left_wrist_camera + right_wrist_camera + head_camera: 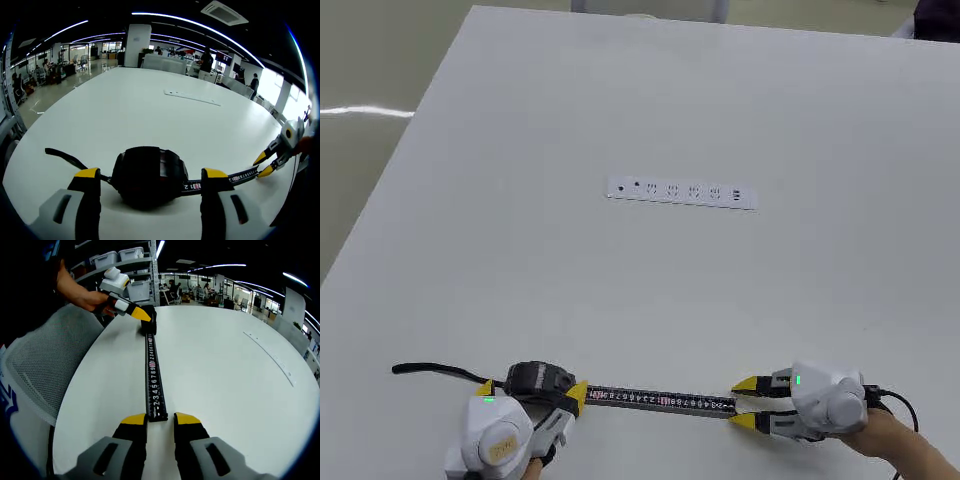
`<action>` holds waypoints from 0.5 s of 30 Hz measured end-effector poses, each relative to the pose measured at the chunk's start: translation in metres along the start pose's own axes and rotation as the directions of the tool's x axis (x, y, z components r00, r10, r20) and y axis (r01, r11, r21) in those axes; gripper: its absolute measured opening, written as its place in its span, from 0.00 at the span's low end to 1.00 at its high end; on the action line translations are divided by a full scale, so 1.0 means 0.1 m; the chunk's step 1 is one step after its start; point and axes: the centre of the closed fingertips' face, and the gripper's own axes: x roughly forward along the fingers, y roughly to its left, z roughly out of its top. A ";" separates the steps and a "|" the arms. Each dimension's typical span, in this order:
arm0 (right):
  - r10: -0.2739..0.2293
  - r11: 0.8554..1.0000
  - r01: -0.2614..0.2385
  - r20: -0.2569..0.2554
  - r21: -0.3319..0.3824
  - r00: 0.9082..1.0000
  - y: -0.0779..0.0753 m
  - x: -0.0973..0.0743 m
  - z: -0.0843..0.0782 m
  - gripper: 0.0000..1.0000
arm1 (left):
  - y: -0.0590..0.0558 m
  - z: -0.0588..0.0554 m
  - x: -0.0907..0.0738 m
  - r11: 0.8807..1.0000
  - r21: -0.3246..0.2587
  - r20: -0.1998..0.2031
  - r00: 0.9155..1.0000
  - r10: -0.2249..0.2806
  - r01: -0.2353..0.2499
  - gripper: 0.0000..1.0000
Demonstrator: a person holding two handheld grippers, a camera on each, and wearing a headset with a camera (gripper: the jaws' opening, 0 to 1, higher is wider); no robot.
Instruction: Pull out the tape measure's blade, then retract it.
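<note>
A black tape measure (540,379) lies near the table's front edge, and its wrist strap (425,370) trails off to the left. The blade (660,401) is drawn out flat along the table to the right. My left gripper (531,391) is open, with one jaw on each side of the case (149,175) and a small gap at either side. My right gripper (744,404) is open too, and the blade's end (157,415) lies between its yellow tips (187,419) without being pinched. In the right gripper view, the case (149,326) sits at the blade's far end.
A white power strip (682,192) lies flat in the middle of the white table (620,280). The table's left edge runs diagonally along the floor side. In the left gripper view, desks and people stand far beyond the table.
</note>
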 end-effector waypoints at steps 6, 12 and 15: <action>0.007 1.000 -0.006 0.003 -0.007 1.000 0.02 0.02 -0.04 0.15 | 0.00 0.01 0.02 1.000 -0.003 0.011 1.000 -0.001 0.001 0.81; -0.007 1.000 0.007 0.021 0.000 1.000 0.01 0.04 -0.05 0.14 | 0.01 -0.01 0.04 1.000 0.005 0.002 1.000 0.005 -0.005 0.81; -0.012 1.000 0.012 0.024 0.008 1.000 0.01 0.03 -0.04 0.13 | 0.01 -0.01 0.04 1.000 0.011 0.003 1.000 0.009 -0.009 0.80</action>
